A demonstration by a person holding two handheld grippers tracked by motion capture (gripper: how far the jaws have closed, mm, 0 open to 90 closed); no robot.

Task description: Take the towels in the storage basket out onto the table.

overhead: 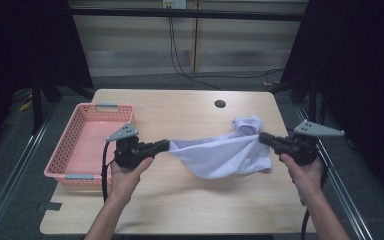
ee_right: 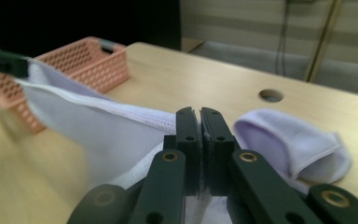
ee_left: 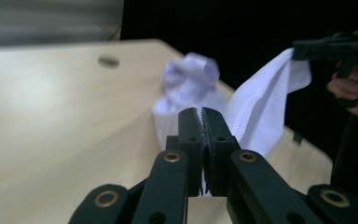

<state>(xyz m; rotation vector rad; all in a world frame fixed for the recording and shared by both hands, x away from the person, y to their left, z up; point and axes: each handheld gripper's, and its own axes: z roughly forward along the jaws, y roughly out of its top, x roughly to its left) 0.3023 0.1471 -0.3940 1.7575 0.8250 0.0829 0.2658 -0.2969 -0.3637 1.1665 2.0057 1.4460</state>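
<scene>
Both jaws are clamped on a white cloth [overhead: 225, 152]: the left hand-held gripper [overhead: 164, 146] pinches one edge, the right hand-held gripper [overhead: 263, 138] the other. The cloth hangs stretched between them above the tabletop [overhead: 180, 112], near a pink basket [overhead: 87, 145].

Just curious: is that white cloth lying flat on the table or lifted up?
Lifted and stretched: both tongs, left and right, pinch the white cloth, which sags between them.

Place: a lab-style recording bay.
Signs: dark curtains [overhead: 25, 45] on both sides; a lone wooden table [overhead: 180, 107] with a cable hole [overhead: 220, 104]; loose cables [overhead: 180, 65] down the panelled back wall [overhead: 130, 45]; floor rails [overhead: 10, 180].
</scene>
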